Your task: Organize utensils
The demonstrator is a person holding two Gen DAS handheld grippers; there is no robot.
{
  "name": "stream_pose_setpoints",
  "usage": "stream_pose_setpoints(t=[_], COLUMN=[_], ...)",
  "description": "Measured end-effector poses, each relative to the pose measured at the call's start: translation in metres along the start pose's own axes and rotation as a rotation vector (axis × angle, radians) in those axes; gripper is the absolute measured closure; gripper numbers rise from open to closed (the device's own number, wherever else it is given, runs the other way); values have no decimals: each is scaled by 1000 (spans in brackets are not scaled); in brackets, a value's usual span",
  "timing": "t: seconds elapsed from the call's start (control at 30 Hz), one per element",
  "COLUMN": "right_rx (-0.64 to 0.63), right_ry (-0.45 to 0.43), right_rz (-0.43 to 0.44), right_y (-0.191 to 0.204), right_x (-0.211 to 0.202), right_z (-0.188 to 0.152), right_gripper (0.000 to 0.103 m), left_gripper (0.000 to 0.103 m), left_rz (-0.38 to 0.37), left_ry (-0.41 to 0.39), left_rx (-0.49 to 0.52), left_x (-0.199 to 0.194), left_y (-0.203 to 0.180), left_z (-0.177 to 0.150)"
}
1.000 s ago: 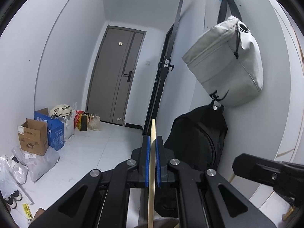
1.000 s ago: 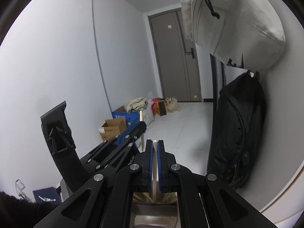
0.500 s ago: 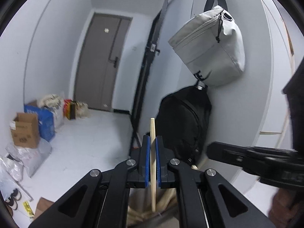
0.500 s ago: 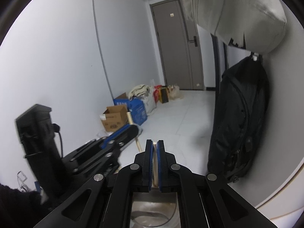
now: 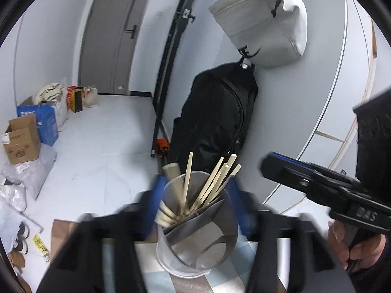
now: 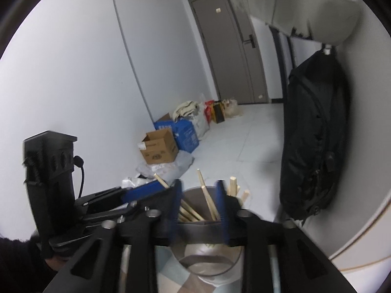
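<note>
A round metal utensil holder (image 5: pixel 195 263) with inner dividers stands on a checked cloth. Several wooden chopsticks (image 5: pixel 207 188) lean in one of its compartments. My left gripper (image 5: pixel 198 190) hovers just over the holder, blurred; its jaws are opening and the blue pads sit either side of the chopstick tops without pressing them. In the right wrist view, my right gripper (image 6: pixel 199 195) is also over the holder (image 6: pixel 210 268). Its jaws are opening around the chopsticks (image 6: pixel 207 200) and grip nothing. Each gripper shows in the other's view: the right gripper (image 5: pixel 305 178) and the left gripper (image 6: pixel 146 190).
A black backpack (image 5: pixel 220 122) and a grey bag (image 5: pixel 264 22) hang on the wall just behind the holder. Cardboard and blue boxes (image 5: pixel 22 139) and plastic bags line the left of the floor. A grey door (image 5: pixel 114 34) closes the corridor's far end.
Both grippers were shut on a chopstick each. Now both stand apart, tipped down over the holder, and the chopsticks rest inside it.
</note>
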State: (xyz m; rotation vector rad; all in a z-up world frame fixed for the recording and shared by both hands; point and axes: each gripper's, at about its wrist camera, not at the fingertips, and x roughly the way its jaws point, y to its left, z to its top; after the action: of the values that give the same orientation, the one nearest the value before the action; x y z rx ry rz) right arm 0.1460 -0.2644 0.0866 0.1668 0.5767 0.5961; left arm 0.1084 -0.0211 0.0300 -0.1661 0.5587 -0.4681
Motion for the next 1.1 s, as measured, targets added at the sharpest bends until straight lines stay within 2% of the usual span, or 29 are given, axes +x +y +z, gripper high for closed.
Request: stream_pose_setpoints(t=[0.13,0.27,0.33,0.4,0.5,0.63,0.83,1.1], right_rx=[22,25,33,36,32,28,7,2], right_ry=[-52,-94,-113,-135,-163,-202,-229,-241], right_rz=[-9,-25,-25,-18,-31,-35,-35,-47], right_y=[4,11,14,21,30,43,56,62], right_x=[-30,-55,-65,-80,-96,-117,-137,-149], right_z=[-12,-23,-26,-31,-38,-44,-50,-55], right_gripper=[55,44,32,30,17,9,0,0], left_gripper=[46,30,28,26,19,15,8,6], left_rz=[60,142,181,216,255,280,313,347], left_ry=[-47,-79,-95,-104,-126,-156,-190,-210], left_rx=[-1,-33,-37,-38,-36,-22,-21,-22], left_x=[-26,-50,-63,-72,-86,-103,-121,-132], left_y=[-9,-20,-28,-35,-42,-50,-59,-65], left_z=[-1,-5,-8,-12,-14,-18,-23,-33])
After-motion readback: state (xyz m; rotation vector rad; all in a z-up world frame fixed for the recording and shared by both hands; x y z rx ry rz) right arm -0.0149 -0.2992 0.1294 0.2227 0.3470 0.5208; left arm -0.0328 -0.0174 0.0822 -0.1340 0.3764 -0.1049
